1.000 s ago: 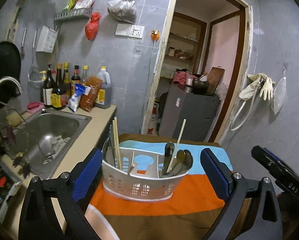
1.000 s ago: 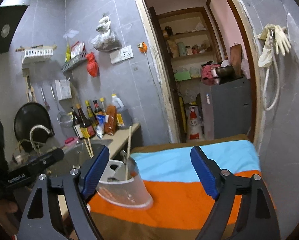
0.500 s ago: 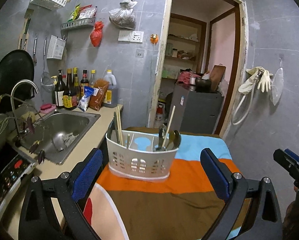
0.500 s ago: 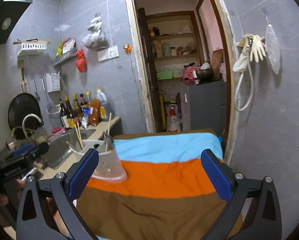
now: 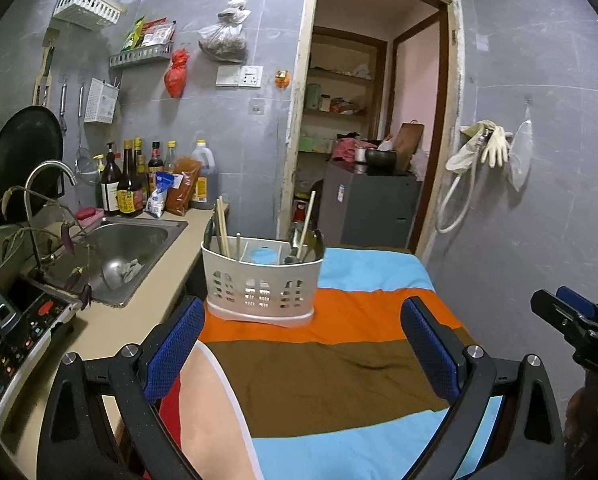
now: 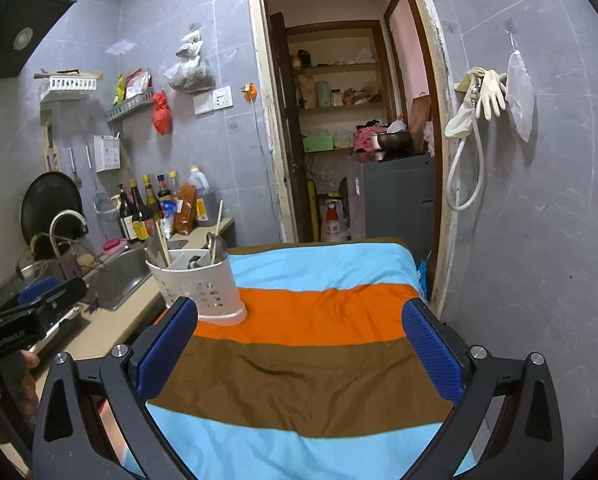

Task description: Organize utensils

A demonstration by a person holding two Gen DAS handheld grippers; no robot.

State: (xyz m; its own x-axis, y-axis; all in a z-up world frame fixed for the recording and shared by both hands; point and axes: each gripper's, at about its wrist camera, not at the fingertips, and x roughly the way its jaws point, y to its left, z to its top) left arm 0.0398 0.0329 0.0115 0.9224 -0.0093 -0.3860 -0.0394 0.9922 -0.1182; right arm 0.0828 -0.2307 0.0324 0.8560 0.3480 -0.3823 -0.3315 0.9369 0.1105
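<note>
A white perforated utensil holder [image 5: 262, 288] stands on the orange stripe of a striped cloth [image 5: 331, 376]. It holds wooden chopsticks [image 5: 221, 227] at its left end and metal spoons [image 5: 302, 245] with one more chopstick at its right. It also shows in the right wrist view [image 6: 201, 286]. My left gripper [image 5: 303, 344] is open and empty, well back from the holder. My right gripper [image 6: 299, 348] is open and empty over the brown stripe, with the holder ahead to its left.
A steel sink [image 5: 123, 252] with a tap, sauce bottles [image 5: 129, 188] and a counter lie to the left. An induction cooker [image 5: 15, 332] is at the near left. A grey cabinet [image 5: 373, 208] stands in the doorway behind. Gloves and a hose [image 5: 479, 152] hang on the right wall.
Both grippers have pulled back from the holder, which now looks smaller and farther. The right gripper's jaws have opened wider. More of the brown and blue stripes shows.
</note>
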